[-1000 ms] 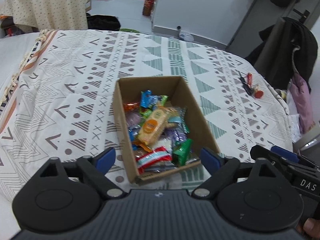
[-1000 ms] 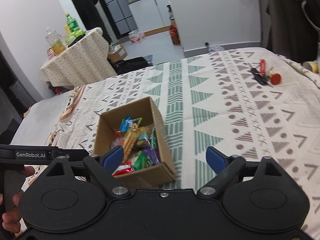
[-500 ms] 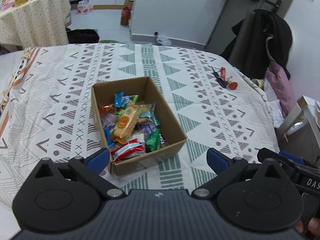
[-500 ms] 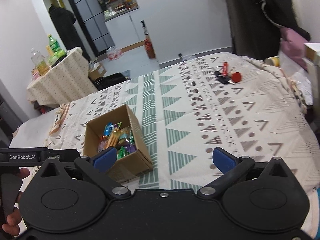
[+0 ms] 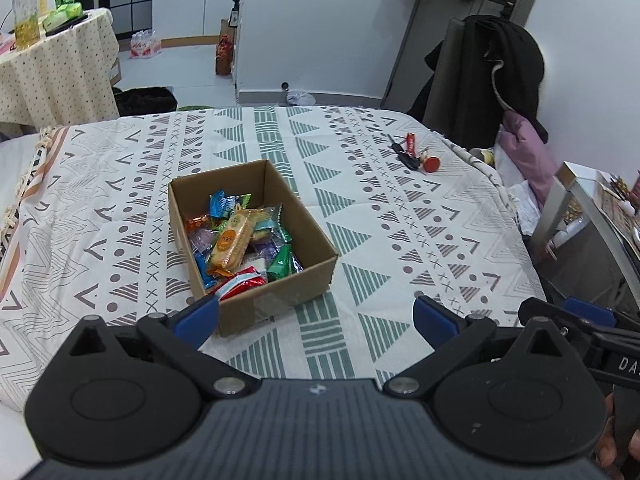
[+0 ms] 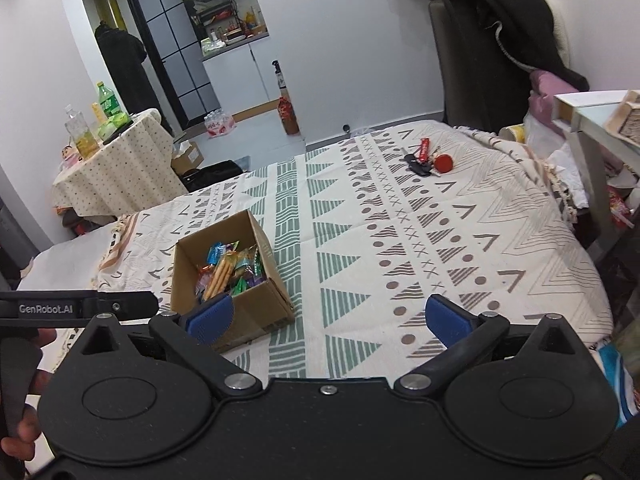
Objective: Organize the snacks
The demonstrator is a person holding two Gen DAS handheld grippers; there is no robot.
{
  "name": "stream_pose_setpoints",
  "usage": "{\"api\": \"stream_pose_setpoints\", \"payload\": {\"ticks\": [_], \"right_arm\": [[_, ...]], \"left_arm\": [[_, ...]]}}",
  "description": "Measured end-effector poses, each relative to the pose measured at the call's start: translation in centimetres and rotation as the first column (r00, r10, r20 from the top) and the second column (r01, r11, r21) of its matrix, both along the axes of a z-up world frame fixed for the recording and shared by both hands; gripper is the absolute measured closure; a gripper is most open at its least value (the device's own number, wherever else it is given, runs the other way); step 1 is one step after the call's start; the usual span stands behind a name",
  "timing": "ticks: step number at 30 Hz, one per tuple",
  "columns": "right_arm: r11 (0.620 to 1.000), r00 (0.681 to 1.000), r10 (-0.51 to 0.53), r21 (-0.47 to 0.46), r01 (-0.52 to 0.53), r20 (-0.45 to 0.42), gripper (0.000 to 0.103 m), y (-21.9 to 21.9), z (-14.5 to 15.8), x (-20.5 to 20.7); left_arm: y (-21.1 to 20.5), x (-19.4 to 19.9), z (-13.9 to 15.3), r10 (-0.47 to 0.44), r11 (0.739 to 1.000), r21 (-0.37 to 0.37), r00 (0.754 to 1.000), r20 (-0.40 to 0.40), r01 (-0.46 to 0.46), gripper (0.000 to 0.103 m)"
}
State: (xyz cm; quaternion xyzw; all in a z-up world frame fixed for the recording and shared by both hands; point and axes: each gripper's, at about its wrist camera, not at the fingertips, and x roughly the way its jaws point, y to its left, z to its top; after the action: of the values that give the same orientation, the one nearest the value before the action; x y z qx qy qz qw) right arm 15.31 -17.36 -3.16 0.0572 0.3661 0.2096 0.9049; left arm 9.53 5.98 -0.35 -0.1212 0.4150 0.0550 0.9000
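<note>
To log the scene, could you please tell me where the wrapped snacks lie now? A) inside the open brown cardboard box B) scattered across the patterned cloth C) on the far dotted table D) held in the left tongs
A: the colourful wrapped snacks all sit inside the open brown cardboard box; both tongs are open and hold nothing.

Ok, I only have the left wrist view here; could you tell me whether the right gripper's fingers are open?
Observer: Yes, the right gripper is open, its fingers wide apart with nothing between them.
Operator: Thank you. Can you see a hand on the left gripper?
Observer: Yes, in the right wrist view a hand grips its handle, left of the cardboard box.
Operator: Is anything lying at the near right edge of the bed?
Observer: A blue and white item shows at the edge there, but it is too cut off to identify.
</note>
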Motion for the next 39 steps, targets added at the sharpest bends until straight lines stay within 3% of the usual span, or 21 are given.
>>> {"api": "stream_pose_setpoints", "payload": {"ticks": [25,39], "right_arm": [[0.997,0.985,-0.075,0.034,0.071,0.157,0.000,-3.3,3.4,-9.0],[0.995,0.976,-0.096,0.047,0.089,0.193,0.000,-4.4,3.9,-11.2]], "left_arm": [[-2.8,-9.1,3.2,-0.100,0.989,0.118,0.987,0.127,0.085,0.001],[-2.2,-11.6,4.0,-0.114,0.987,0.136,0.977,0.178,0.091,0.001]]}}
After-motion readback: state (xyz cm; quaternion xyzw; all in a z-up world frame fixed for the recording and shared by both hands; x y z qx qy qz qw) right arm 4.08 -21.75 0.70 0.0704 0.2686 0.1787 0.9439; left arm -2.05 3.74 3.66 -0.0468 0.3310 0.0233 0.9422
